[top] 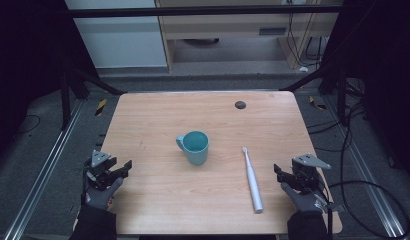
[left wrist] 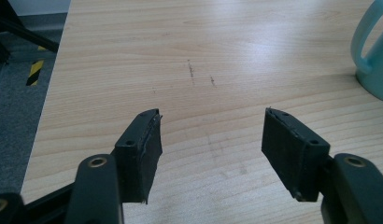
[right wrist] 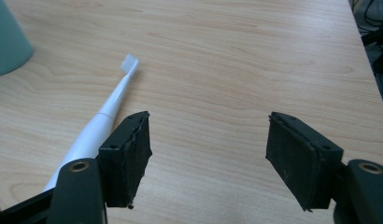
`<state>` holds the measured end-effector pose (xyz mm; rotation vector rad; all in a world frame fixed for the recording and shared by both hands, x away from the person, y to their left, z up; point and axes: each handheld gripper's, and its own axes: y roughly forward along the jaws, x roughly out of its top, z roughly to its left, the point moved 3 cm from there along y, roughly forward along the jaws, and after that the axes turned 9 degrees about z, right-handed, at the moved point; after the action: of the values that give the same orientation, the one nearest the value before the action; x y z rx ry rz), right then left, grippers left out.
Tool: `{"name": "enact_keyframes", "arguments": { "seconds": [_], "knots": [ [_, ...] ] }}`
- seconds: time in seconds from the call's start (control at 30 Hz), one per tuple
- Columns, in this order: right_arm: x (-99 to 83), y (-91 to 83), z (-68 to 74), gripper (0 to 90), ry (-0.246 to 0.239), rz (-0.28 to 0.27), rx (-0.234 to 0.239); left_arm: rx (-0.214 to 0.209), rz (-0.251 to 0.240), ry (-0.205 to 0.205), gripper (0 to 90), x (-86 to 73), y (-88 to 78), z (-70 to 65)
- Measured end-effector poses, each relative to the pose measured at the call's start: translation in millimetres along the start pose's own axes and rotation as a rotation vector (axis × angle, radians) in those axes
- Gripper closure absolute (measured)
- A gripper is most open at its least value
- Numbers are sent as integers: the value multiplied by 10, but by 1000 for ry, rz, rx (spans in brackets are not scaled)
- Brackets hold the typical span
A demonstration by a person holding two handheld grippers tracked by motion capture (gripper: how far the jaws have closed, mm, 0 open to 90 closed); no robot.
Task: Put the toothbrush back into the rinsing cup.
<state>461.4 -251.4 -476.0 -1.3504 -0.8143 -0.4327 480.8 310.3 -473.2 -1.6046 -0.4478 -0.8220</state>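
A teal mug (top: 194,146) stood mid-frame on the wooden desk (top: 158,110), a white toothbrush (top: 252,179) lying to its lower right. The left hand-held gripper (top: 122,169) and right hand-held gripper (top: 278,174) waited released and empty at the lower corners. Nothing seemed started; likely the right one would next reach the toothbrush.

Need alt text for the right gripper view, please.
The right gripper, fingers spread open and empty, hovers over a wooden table. A white toothbrush lies beside its left finger, and a teal mug edge shows top left.
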Motion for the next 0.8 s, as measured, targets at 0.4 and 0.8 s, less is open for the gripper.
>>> {"name": "enact_keyframes", "arguments": {
  "seconds": [0.4,0.8],
  "knots": [
    [-112,-86,227,519,-73,76,109,-15,19,33,386,-40,39,-78],
    [-205,-72,475,785,-118,150,185,-14,34,54,386,-57,78,-116]
  ]
}}
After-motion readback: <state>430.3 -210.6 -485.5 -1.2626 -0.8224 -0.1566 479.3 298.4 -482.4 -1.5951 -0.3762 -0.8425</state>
